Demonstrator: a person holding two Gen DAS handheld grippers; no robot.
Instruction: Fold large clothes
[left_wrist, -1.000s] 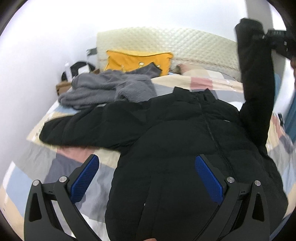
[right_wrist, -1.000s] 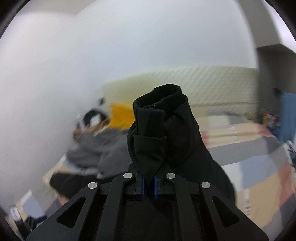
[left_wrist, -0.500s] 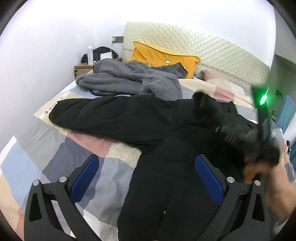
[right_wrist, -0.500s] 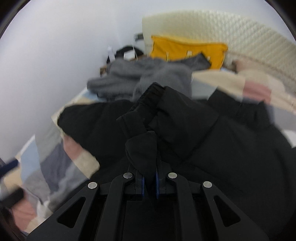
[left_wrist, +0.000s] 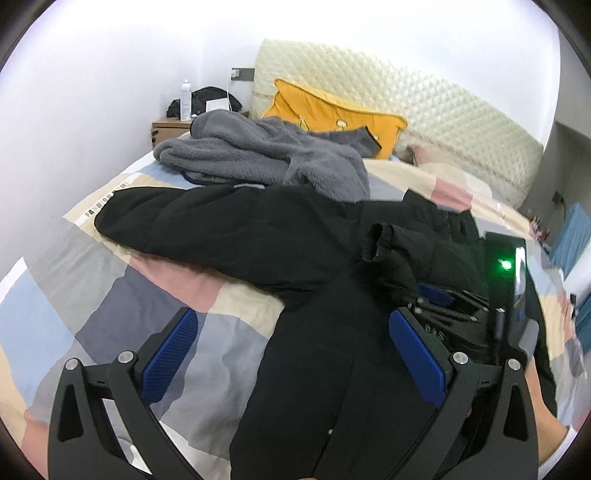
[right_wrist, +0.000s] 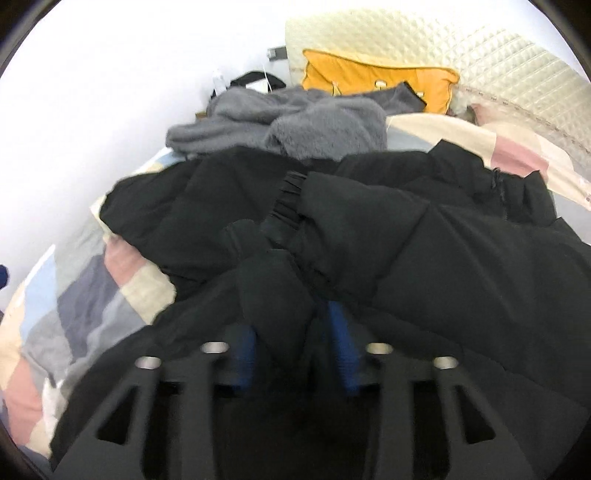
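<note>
I see the black jacket on the patchwork bed, headboard at 1 o'clock; my left gripper gapes wide, my right gripper part-spread around a sleeve.

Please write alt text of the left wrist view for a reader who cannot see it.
The open left gripper hovers over a black puffer jacket spread on a patchwork bedspread. Beyond lie a grey fleece and a yellow pillow.

bright, even light | overexposed wall | fisheye edge vignette | right view motion-blurred

Black jacket, yellow pillow, grey fleece
</note>
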